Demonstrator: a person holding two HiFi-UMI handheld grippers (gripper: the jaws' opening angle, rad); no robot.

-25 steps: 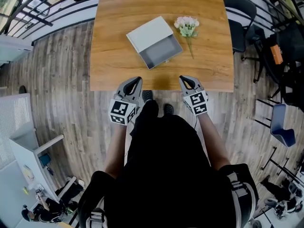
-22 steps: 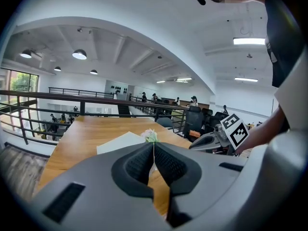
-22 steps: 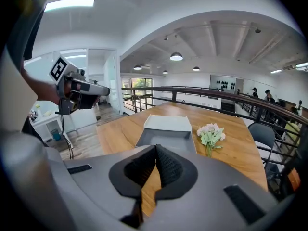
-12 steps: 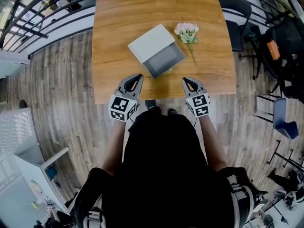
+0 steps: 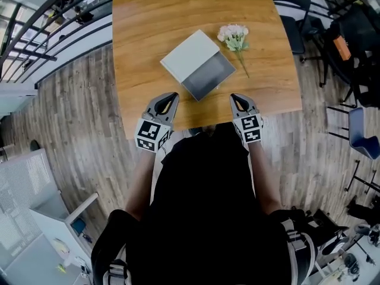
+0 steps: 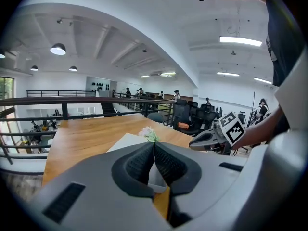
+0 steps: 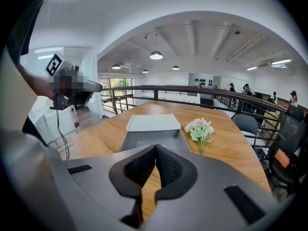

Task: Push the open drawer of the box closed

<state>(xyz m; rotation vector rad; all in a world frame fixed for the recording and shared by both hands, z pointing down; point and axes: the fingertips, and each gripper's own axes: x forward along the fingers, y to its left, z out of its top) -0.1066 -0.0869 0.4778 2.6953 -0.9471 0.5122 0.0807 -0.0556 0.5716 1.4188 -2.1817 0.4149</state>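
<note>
- Right gripper view: the right gripper (image 7: 155,149) has its jaws pressed together with nothing between them; the left gripper (image 6: 154,146) is likewise closed and empty.
- Both hover over the near edge of the table (image 5: 142,28), apart from the box (image 5: 190,53).
- Its drawer (image 5: 209,79) stands pulled out and untouched, so the whole push is left.
- Box and drawer lie diagonally mid-table, the drawer end pointing toward the person's right, with flowers (image 5: 233,34) just beside.

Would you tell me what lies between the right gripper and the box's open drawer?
Only bare tabletop separates the right gripper from the open drawer, as the head view shows; the flowers lie aside.
</note>
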